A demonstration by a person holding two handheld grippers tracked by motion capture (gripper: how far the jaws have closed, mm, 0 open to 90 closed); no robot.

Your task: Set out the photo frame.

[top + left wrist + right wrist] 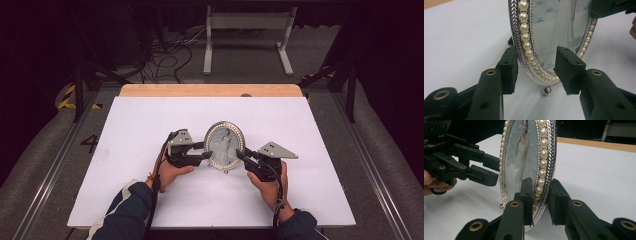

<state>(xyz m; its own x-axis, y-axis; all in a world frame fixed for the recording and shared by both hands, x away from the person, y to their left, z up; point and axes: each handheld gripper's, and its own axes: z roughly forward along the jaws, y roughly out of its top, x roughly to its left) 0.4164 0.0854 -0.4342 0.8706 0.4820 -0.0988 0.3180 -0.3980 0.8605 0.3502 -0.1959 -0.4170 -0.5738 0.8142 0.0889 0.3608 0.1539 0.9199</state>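
— Where is the oval picture frame (225,145)?
— Upright, mid-bench, nearer the front edge. The right gripper (243,157) is clamped on its rim; the left gripper (206,151) straddles the other rim, jaws apart.

white table (150,125), wood edge (210,90), grey stand (247,22) & cables (167,55) behind.

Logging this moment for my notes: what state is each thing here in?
Picture frame: upright on the table, held at both side edges.
Left gripper: fingers either side of the frame's rim, one clear of it.
Right gripper: shut on the frame's rim.
Table: white sheet lying flat.
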